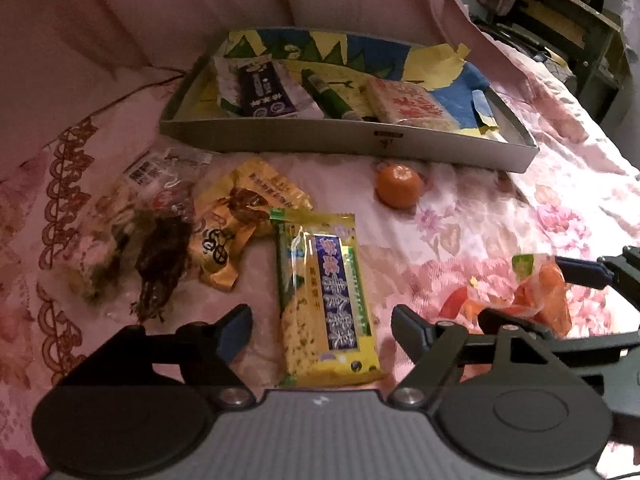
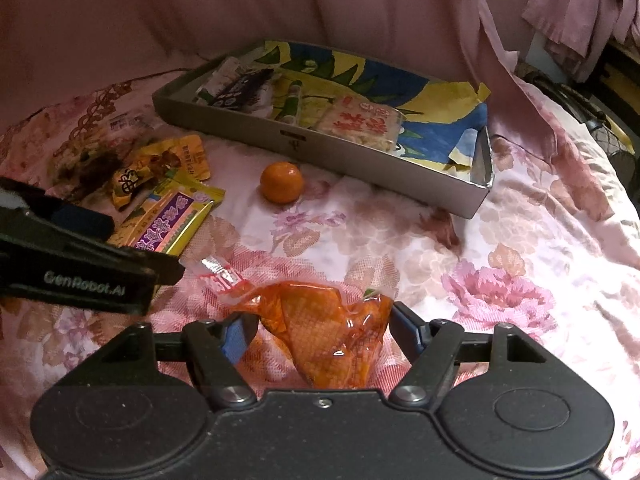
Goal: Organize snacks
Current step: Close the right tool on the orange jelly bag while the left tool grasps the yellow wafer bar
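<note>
Left wrist view shows the left gripper (image 1: 322, 322) low in the frame with its jaws spread apart, and a yellow-green snack packet (image 1: 324, 304) lies flat on the floral bedspread (image 1: 500, 224) between the two fingers, neither pad pressing on it. At the left of the frame sit a clear bag of dark dried food (image 1: 132, 240) and, just beside it, a crumpled yellow wrapper (image 1: 240, 216). A small orange (image 1: 399, 185) rests alone near the middle, just in front of the grey tray (image 1: 360, 148) that spans the upper centre. Inside the tray lie a dark purple packet (image 1: 264, 88), a green tube (image 1: 326, 98) and a pale block of rice cake with red print (image 1: 412, 106), on a blue and yellow paper lining. At the right edge the right gripper (image 1: 552, 300) reaches in around an orange vacuum pouch (image 1: 548, 296). Right wrist view has the right gripper (image 2: 324, 332) at the bottom centre, jaws wide, with the orange vacuum pouch (image 2: 328, 332) lying between the fingers; its right edge meets the right finger, but I cannot tell whether it is gripped. The left gripper's black finger (image 2: 80, 264) crosses the left edge over the yellow-green snack packet (image 2: 172, 220), the orange (image 2: 281, 182) sits above centre, and the tray (image 2: 320, 152) runs across the upper middle.
</note>
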### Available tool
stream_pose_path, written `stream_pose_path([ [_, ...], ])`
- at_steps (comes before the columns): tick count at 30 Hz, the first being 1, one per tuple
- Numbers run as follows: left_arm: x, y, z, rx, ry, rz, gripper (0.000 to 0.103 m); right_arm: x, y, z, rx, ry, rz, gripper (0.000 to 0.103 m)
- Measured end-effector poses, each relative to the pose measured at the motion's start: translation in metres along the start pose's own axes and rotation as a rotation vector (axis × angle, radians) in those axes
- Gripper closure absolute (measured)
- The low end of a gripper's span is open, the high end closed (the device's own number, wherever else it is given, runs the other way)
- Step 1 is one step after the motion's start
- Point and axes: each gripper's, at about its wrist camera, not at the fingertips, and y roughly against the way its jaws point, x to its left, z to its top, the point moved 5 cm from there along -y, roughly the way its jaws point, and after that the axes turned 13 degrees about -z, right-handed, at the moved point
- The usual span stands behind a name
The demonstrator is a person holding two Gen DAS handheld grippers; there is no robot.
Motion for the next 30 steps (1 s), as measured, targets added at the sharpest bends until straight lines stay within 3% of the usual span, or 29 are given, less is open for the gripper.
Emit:
stream_pose_path([
  [4,0.003,-0.006,0.003,0.013,-0.018,0.026,0.036,0.001,-0.002,0.0,-0.005,0.012,-0.004,0.029],
  [6,0.0,-0.007,0.004,0.015,-0.048,0.025,0.051,0.002,-0.001,0.002,-0.008,0.014,-0.004,0.03],
  [13,0.002,-0.001,0.008,0.022,-0.011,-0.021,0.053,0.011,0.012,0.007,-0.1,0.111,-0.03,0.038],
  [16,0.002,0.01,0.011,-0.001,0.018,-0.058,0.054,0.014,0.019,0.01,-0.156,0.151,-0.05,0.038],
  [21,0.003,0.031,0.019,-0.055,0.004,-0.05,0.058,0.007,0.028,0.019,-0.226,0.124,-0.081,0.038],
  [30,0.009,0.029,0.018,-0.034,0.04,-0.051,0.06,0.004,0.024,0.019,-0.203,0.107,-0.076,0.038],
])
